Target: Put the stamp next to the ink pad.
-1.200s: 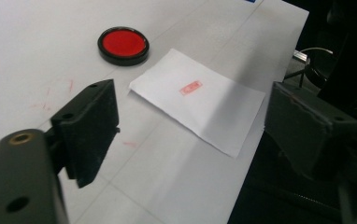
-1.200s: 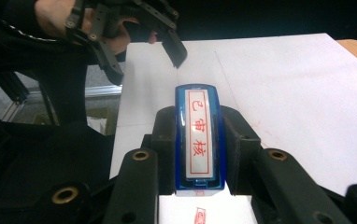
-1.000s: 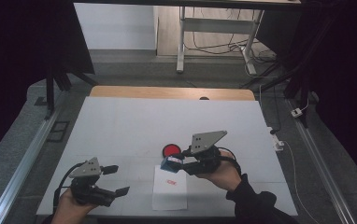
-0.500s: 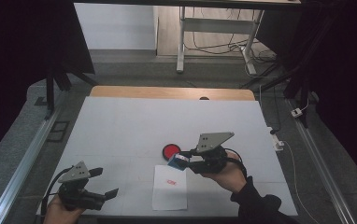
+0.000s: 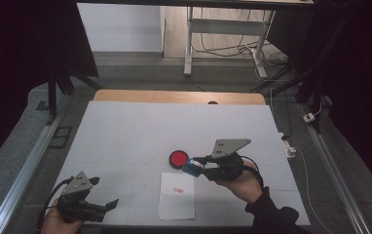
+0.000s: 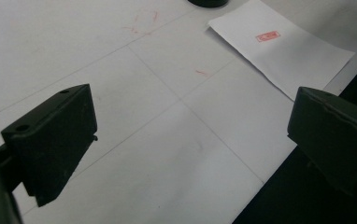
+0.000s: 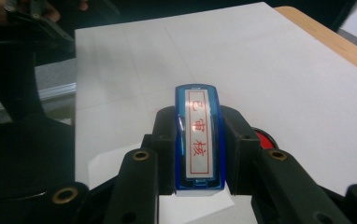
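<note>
The right gripper (image 5: pixel 197 163) pinches a blue stamp (image 7: pixel 199 135) over the paper sheet's (image 5: pixel 176 196) far edge, just beside the red ink pad (image 5: pixel 178 159); its long axis runs along the jaws, pointing left. The left gripper (image 5: pixel 107 204), jaws just spread and empty, hovers low at the white table's (image 5: pixel 135 131) near-left corner.

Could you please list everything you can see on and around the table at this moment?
stamp: one, blue with a white label in red characters, clamped in the right gripper above the table.
ink pad: one, red in a black round case, mid-table beside the stamp.
paper sheet: one, white with a small red stamp mark, near the front edge.
table: one, white top with a wooden far edge.
desk frame: one, white, on the floor beyond the table.
left gripper: one, black, jaws open and just been opening, nothing between them, front left.
right gripper: one, black, shut on the stamp.
</note>
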